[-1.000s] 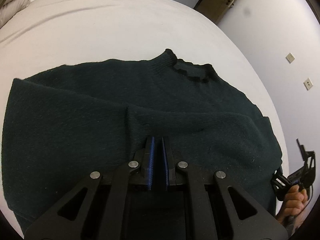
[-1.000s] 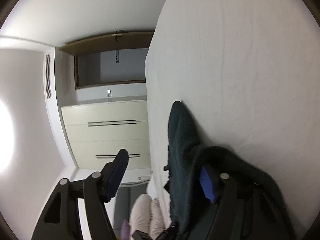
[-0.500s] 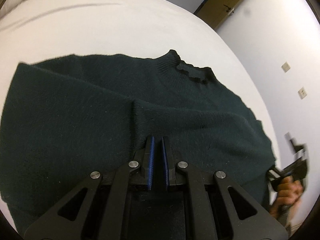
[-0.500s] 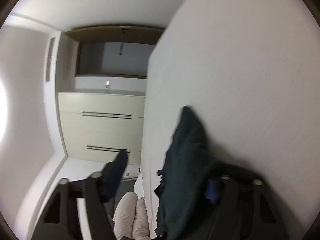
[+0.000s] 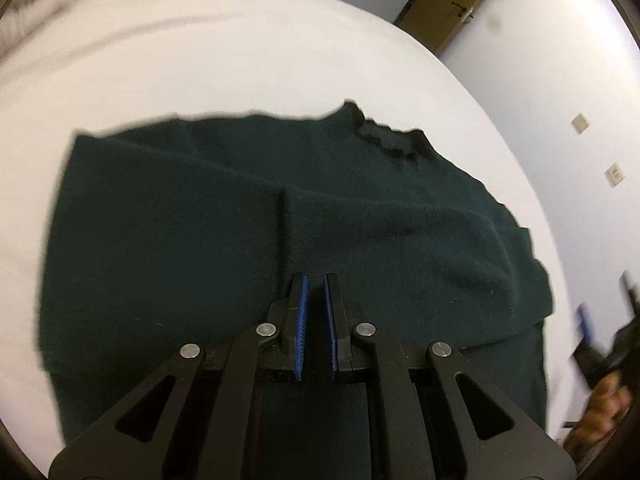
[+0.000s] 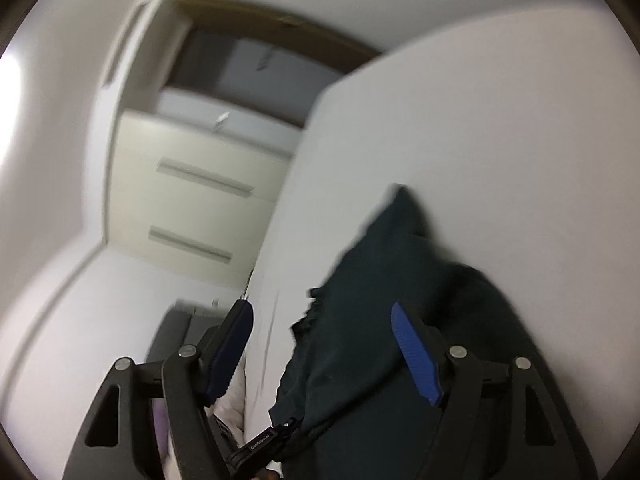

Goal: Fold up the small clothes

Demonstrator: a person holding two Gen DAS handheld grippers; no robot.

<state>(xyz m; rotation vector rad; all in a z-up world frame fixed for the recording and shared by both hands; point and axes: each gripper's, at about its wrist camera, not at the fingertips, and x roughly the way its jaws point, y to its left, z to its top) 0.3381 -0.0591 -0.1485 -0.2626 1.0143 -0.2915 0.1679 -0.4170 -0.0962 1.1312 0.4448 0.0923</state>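
While spread across a white bed [image 5: 240, 60], lies a dark green sweater [image 5: 180, 220], filling most of the left wrist view. Left edge of the sweater running down near the left side of the bed; flat body in the middle; ruffled collar [image 5: 390, 142] at the far right of centre. Right of the middle, a thick fold of knit bulging up, with a raised ridge running from the fold toward the near edge.

Near centre, left gripper [image 5: 316, 292] low over the sweater, blue pads [image 5: 302, 320] nearly together with only a thin slit between them. Whether any knit is pinched there cannot be told, since the tips are set against dark fabric.

Far right in the same view, a pale wall with two small plates [image 5: 579, 123], a brown door [image 5: 444, 4] beyond the bed, and at the near right edge a blurred hand [image 5: 604, 404] on dark gear.

From the right wrist view, tilted and blurred: cream cupboard doors [image 6: 188, 196] at left, bed at right. Right gripper [image 6: 322, 318] spread wide and opening further, left pad over the gap beside the bed, right pad [image 6: 416, 356] in front of the sweater. Sweater edge hanging loose between the fingers, pressed by neither pad.
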